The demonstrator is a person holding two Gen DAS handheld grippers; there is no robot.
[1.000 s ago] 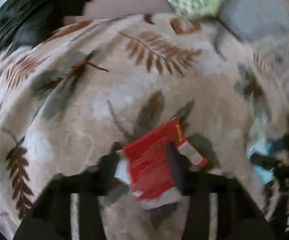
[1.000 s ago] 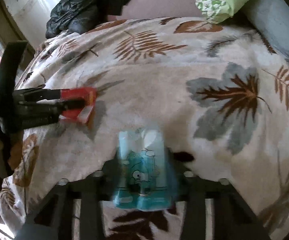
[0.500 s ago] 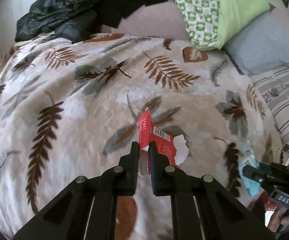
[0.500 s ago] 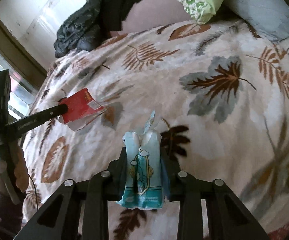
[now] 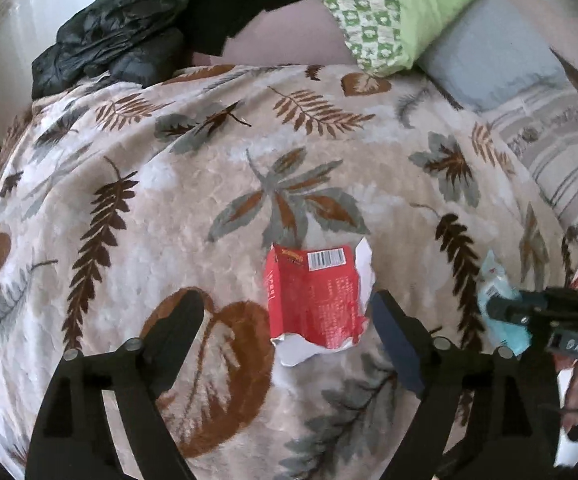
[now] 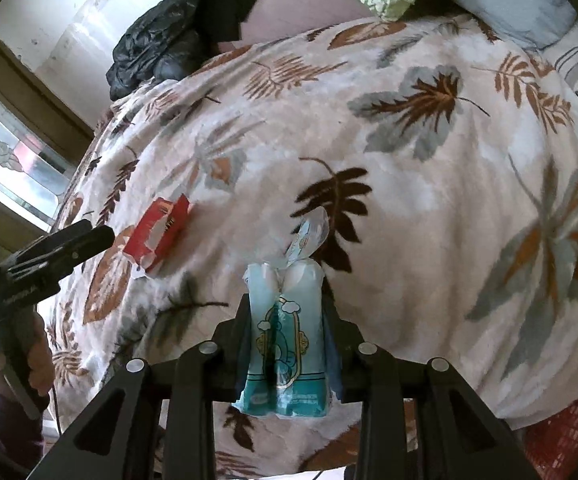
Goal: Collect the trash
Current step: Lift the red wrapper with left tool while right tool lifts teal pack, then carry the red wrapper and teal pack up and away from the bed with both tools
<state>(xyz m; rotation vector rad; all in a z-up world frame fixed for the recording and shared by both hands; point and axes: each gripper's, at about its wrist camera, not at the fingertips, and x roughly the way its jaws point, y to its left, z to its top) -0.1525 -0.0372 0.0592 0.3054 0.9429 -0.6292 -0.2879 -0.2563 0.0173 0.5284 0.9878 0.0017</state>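
Red and torn at its white edges, a flattened carton is seen between the spread fingers of the left gripper, whose jaws are opening wide; neither pad is pressed against it. From the right wrist view the same carton appears just off the left gripper's tip, and whether it has settled on the leaf-patterned blanket or is still above it cannot be told. A pale blue wrapper, printed with a cartoon figure and twisted at its top, is clamped upright between the narrowly set fingers of the right gripper, the pads pressed against both its sides though the jaws are easing apart a little. In the left wrist view that wrapper is glimpsed at the right edge, held by the right gripper. A black jacket is heaped at the far side of the bed, beside a green patterned pillow and a grey pillow. A hand in a purple sleeve is wrapped around the left gripper's handle.
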